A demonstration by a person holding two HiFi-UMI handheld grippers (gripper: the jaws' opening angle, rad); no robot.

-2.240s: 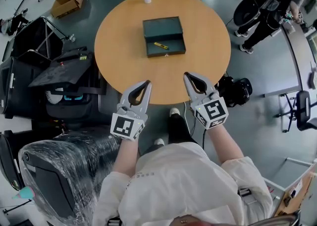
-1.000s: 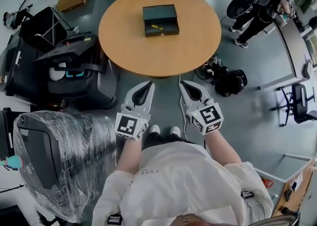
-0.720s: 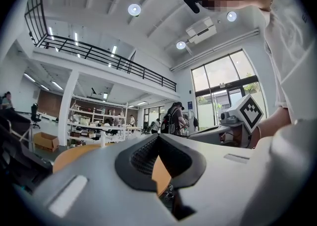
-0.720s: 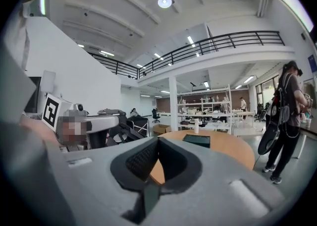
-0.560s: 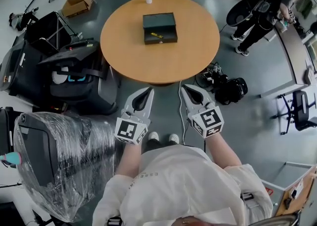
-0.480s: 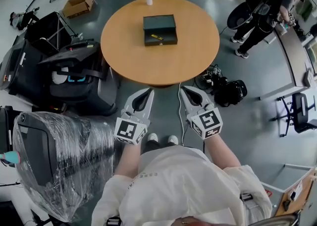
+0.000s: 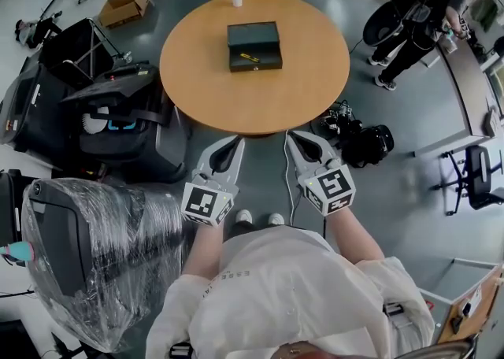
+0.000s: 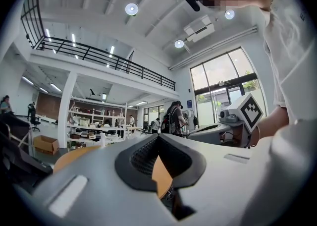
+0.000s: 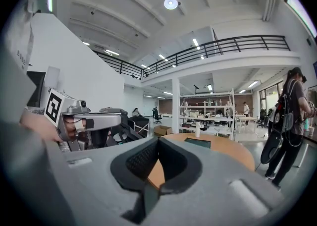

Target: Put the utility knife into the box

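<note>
Yellow utility knife [image 7: 250, 57] lies inside the open dark box [image 7: 253, 33] on the round wooden worktop [image 7: 213, 74]. Its long axis runs diagonally, far-left to near-right in the head view; the blade end cannot be told. Only the head view shows the knife. The right gripper view shows the box as a low dark slab, and the left gripper view shows a sliver of worktop edge. Left claw [image 7: 234, 142] and right claw [image 7: 293, 136] are both closed and empty, off the worktop's near edge and well apart from the knife.
</note>
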